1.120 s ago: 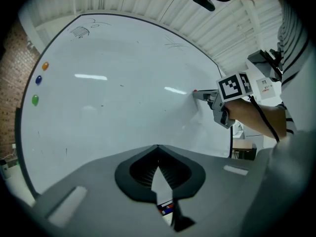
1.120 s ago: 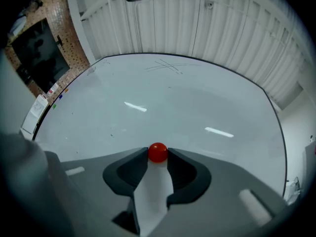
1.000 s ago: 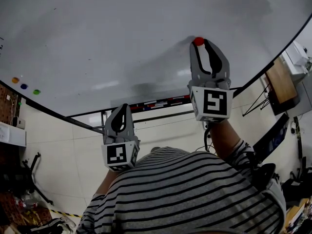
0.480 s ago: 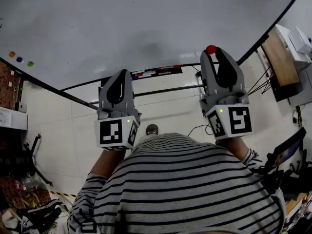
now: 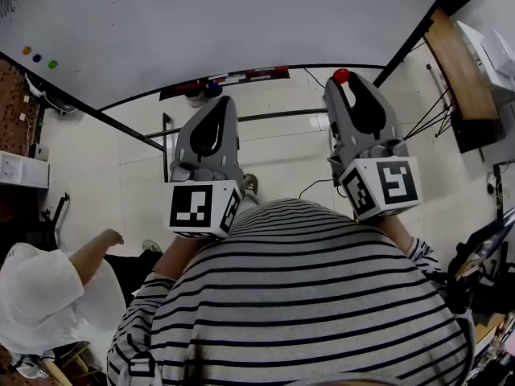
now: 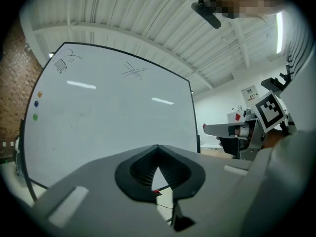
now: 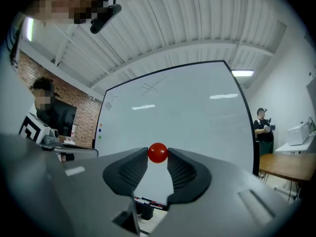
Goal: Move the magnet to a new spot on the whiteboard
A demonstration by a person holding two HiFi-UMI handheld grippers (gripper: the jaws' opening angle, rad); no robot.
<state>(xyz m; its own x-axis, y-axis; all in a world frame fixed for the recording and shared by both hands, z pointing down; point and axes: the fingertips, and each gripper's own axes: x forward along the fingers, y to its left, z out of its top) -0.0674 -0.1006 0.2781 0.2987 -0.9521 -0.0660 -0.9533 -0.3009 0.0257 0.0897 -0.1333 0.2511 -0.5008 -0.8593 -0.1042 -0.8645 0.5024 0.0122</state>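
Observation:
A small red ball magnet [image 7: 158,152] sits pinched between the tips of my right gripper [image 7: 158,155], which is shut on it. In the head view the magnet [image 5: 341,75] and right gripper [image 5: 342,82] are held off the whiteboard [image 5: 201,22], below its lower edge. In the right gripper view the whiteboard [image 7: 187,112] stands some way ahead, tilted. My left gripper [image 5: 216,100] hangs beside it at the left. Its jaws are shut and hold nothing [image 6: 158,147]. It also faces the whiteboard [image 6: 108,117].
Three small coloured magnets [image 5: 38,55] stick near the board's left edge. A tray with markers [image 5: 233,77] runs under the board. A wooden table [image 5: 455,63] stands at the right, a brick wall at the left. A person in white [image 5: 32,296] is at lower left, another person [image 7: 261,125] far right.
The right gripper has pulled the red magnet off the board and drawn back with it. Both grippers now sit below the board's edge. A person in white has come into view.

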